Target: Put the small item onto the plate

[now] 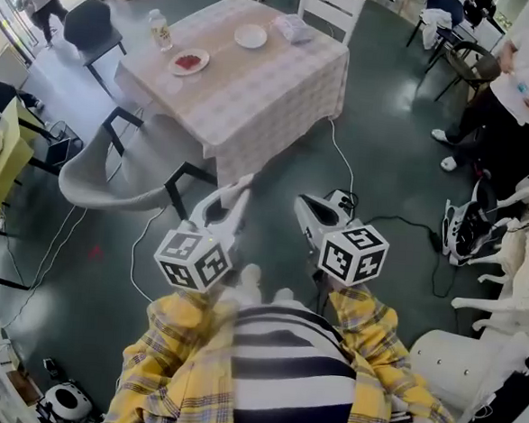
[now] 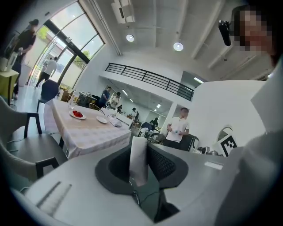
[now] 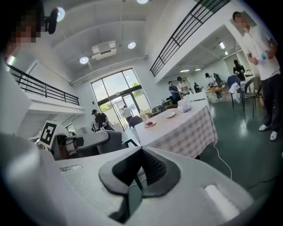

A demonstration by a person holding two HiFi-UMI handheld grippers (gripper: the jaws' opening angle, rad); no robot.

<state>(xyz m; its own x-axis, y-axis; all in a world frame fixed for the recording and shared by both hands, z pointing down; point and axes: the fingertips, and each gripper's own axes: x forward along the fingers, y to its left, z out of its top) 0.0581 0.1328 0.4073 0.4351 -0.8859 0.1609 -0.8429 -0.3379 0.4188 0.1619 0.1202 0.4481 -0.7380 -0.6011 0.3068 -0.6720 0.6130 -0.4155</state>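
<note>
The table [image 1: 254, 97] with a checked cloth stands well ahead of me. It carries a plate with red food [image 1: 188, 61], an empty white plate [image 1: 250, 36], a bottle [image 1: 159, 29] and a tissue pack [image 1: 294, 27]. I hold both grippers close to my body above the floor, far from the table. My left gripper [image 1: 237, 193] is shut on a small white strip-like item [image 2: 138, 159] that stands upright between its dark pads. My right gripper [image 1: 311, 211] is shut, its jaws meeting with nothing between them [image 3: 140, 152].
A grey armchair [image 1: 105, 172] stands at the table's near left corner and a white chair [image 1: 331, 5] at its far side. Cables [image 1: 348, 180] run across the dark floor. A person [image 1: 517, 88] stands at the right beside white furniture [image 1: 513, 269].
</note>
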